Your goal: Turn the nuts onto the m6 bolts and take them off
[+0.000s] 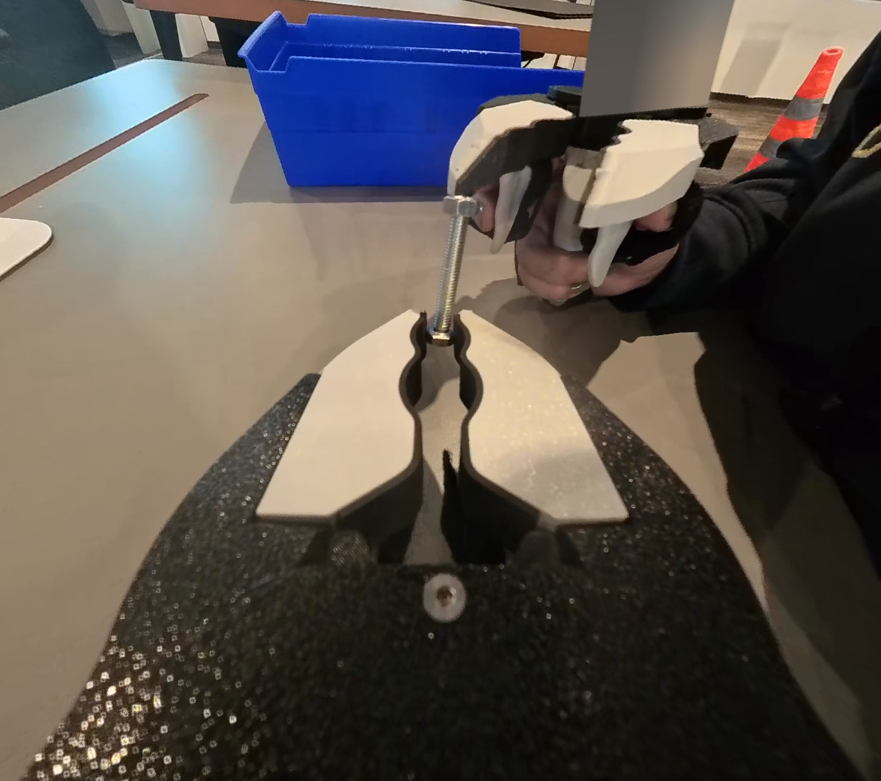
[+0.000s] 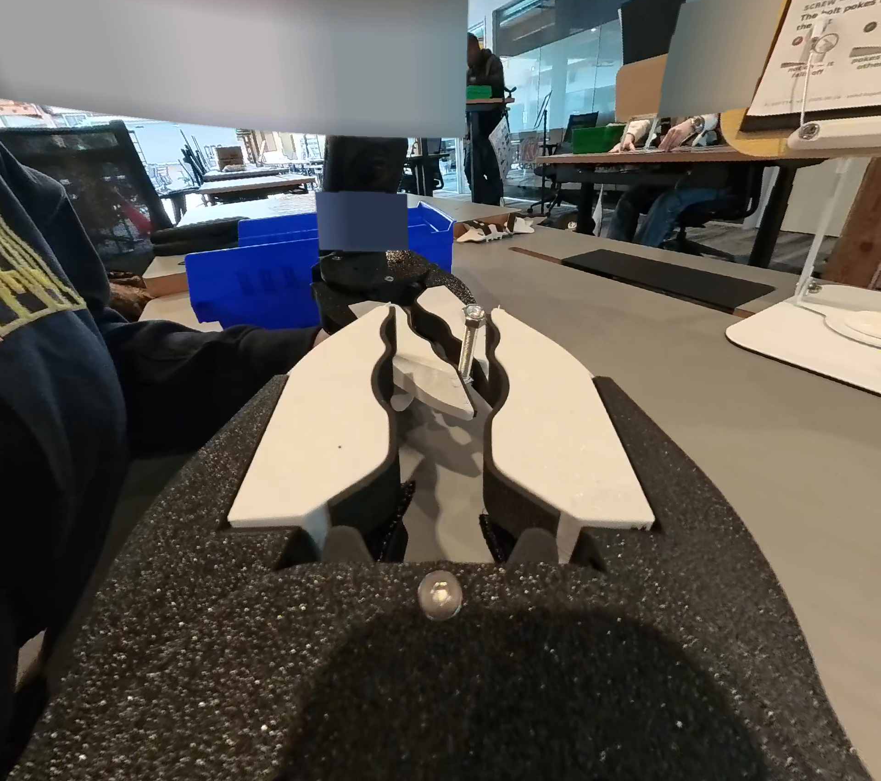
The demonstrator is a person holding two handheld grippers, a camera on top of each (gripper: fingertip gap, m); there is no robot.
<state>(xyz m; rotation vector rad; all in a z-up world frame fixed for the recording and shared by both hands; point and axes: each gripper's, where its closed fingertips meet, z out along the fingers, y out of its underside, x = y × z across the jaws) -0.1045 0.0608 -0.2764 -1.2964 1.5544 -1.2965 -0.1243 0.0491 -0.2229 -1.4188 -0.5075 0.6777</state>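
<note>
In the left wrist view my left gripper (image 1: 441,329) is shut on a silver nut (image 1: 438,337) at its fingertips. A long threaded bolt (image 1: 450,272) stands up from the nut, tilted a little, with its hex head (image 1: 460,205) on top. My right gripper (image 1: 519,205) is held by a hand, is open and sits at the bolt head, one fingertip just beside it. In the right wrist view the right gripper (image 2: 443,314) is open, and the bolt (image 2: 469,348) stands between its fingers, close to the right finger (image 2: 548,400). The left gripper (image 2: 457,386) shows below the bolt.
A blue bin (image 1: 381,124) stands on the grey table (image 1: 143,281) behind the grippers; it also shows in the right wrist view (image 2: 248,281). A white stand base (image 2: 810,343) with a sign and a black mat (image 2: 667,276) lie to the right. An orange cone (image 1: 805,109) stands on the floor. My right fingertips sit around 6 cm from my left ones.
</note>
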